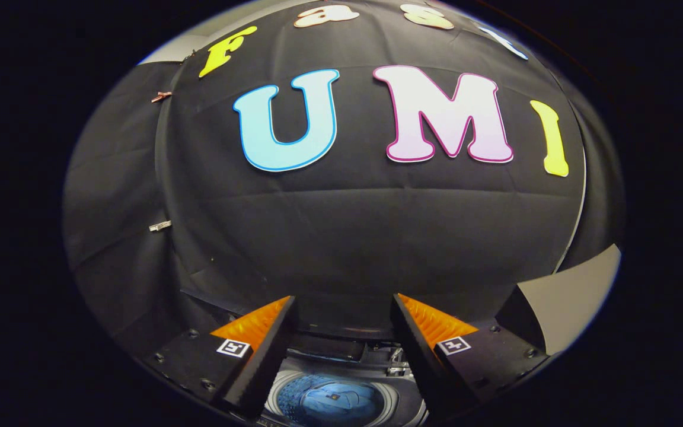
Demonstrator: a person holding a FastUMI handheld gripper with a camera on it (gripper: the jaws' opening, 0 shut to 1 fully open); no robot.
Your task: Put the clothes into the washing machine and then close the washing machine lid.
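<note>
The clothes (334, 398), a bundle of blue fabric, are lying down inside the drum of the washing machine (399, 398), and you are looking at them through the gap between your fingers, with the machine's round opening sitting low beneath the gripper (341, 308). You are holding the gripper spread wide, with nothing between its fingers (270, 350); they are hovering above the washing machine rather than touching it. Judging by that, the loading step is looking finished and you are moving into the closing step. Behind the opening, at the machine's rear edge, some dark hinge-like hardware is showing, but the lid itself is too hidden to place with certainty, so you are probably needing to tilt down or pull back until you are seeing it against the washing machine. The next move is calling for reaching the raised lid's free edge, hooking or pushing it with one finger, and swinging it forward over the drum. Beyond the washing machine, the booth's black cloth wall (347, 237) is hanging close behind.
</note>
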